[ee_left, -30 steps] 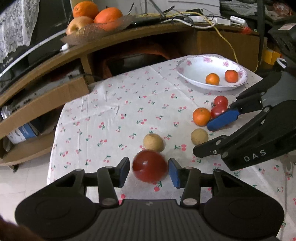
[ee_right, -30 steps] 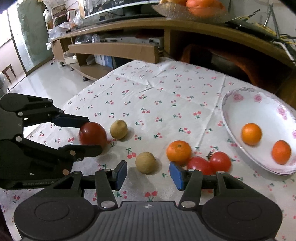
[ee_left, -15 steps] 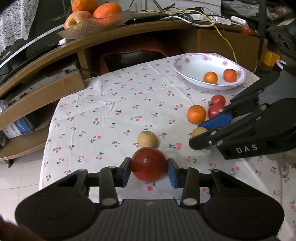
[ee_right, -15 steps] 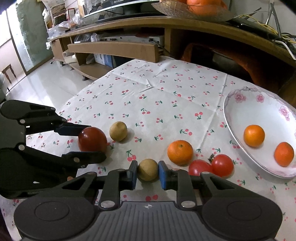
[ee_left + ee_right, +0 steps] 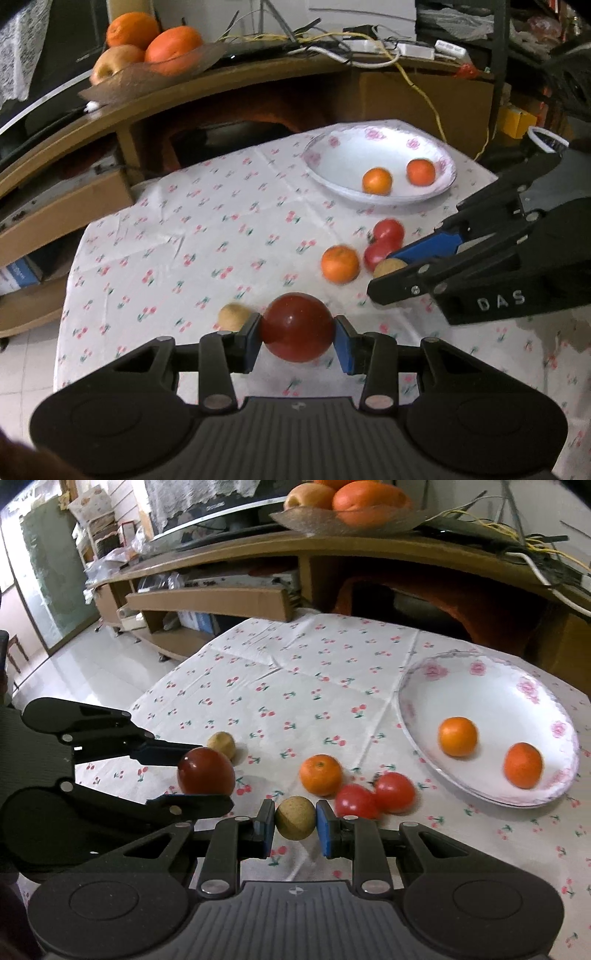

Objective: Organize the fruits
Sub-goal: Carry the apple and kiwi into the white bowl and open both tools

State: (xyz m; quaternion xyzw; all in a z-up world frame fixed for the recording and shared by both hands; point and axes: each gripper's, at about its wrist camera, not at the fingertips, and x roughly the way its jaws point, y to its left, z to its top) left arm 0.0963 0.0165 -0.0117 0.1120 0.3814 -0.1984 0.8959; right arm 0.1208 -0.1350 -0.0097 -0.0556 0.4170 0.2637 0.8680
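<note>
Both fruits lifted, white bowl holding two oranges

A table under a cherry-print cloth fills mid-frame; a tan fruit, a mandarin, two tomatoes and, right, a plate lie on it.

White letters "DAS" on the black side of the right tongs.
</note>
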